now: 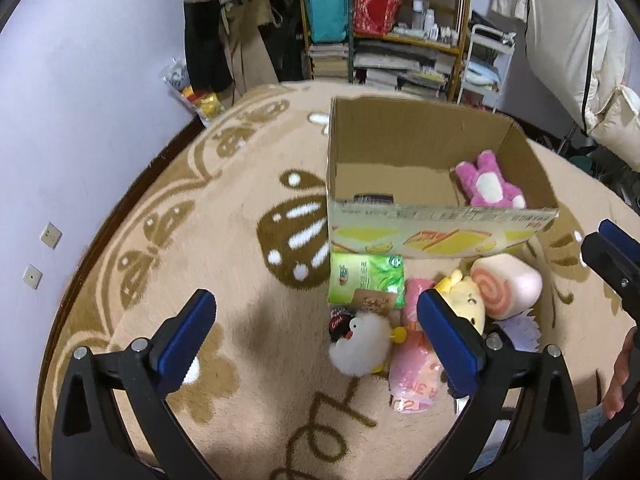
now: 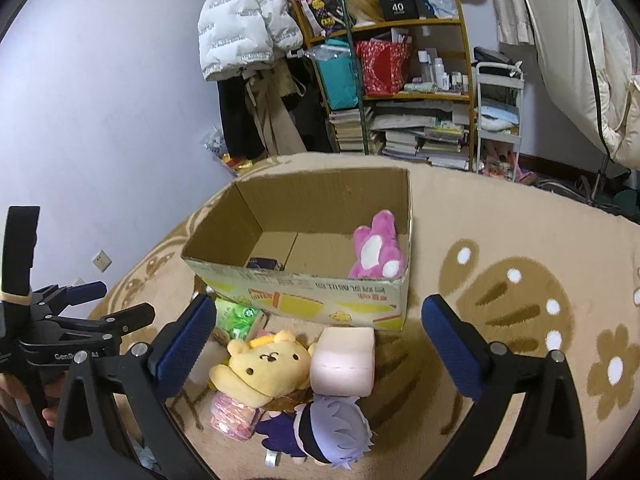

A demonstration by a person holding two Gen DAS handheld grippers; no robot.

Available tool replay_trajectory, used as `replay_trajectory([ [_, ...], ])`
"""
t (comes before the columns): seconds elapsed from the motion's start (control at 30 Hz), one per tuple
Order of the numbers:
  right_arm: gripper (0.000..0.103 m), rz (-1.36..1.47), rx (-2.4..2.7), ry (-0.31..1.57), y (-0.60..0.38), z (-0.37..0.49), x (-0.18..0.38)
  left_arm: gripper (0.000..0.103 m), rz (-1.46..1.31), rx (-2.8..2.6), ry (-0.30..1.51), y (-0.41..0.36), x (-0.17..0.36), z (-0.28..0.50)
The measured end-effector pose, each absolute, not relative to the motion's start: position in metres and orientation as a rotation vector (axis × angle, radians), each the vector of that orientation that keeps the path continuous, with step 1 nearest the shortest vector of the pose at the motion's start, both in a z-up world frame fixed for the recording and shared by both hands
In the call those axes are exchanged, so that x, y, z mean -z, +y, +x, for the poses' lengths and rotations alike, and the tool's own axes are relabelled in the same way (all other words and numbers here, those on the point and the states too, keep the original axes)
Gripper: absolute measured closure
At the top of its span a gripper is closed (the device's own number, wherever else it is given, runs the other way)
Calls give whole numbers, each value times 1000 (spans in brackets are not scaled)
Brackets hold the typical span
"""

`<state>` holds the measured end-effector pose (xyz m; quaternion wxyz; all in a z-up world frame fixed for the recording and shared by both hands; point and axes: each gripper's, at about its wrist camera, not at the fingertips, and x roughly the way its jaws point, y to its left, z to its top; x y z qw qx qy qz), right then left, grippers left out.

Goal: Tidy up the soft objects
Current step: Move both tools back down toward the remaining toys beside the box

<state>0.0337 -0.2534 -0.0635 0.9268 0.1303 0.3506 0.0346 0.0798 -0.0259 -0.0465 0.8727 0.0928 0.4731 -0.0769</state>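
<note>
Claws, the left claw and right claw, hung released and empty before the cardboard box. Nearest lay the toy pile, yellow bear included; a pink plush sat inside. Best grip: squeeze one toy's middle.

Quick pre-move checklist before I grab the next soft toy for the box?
1. Left gripper jaws open, nothing held: ok.
2. Right gripper jaws open, nothing held: ok.
3. Cardboard box upright, open top, floor space free: ok.
4. Pink plush already inside the box: ok.
5. Yellow bear plush between the right jaws' line: ok.
6. Bear free of the pink roll cushion: not ok, touching.
</note>
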Motion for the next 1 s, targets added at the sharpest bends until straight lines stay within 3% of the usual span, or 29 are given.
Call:
replay_trajectory([
  [1.0, 0, 319, -28, 944, -262, 81, 145, 3, 236, 181, 1284, -39, 137, 114],
])
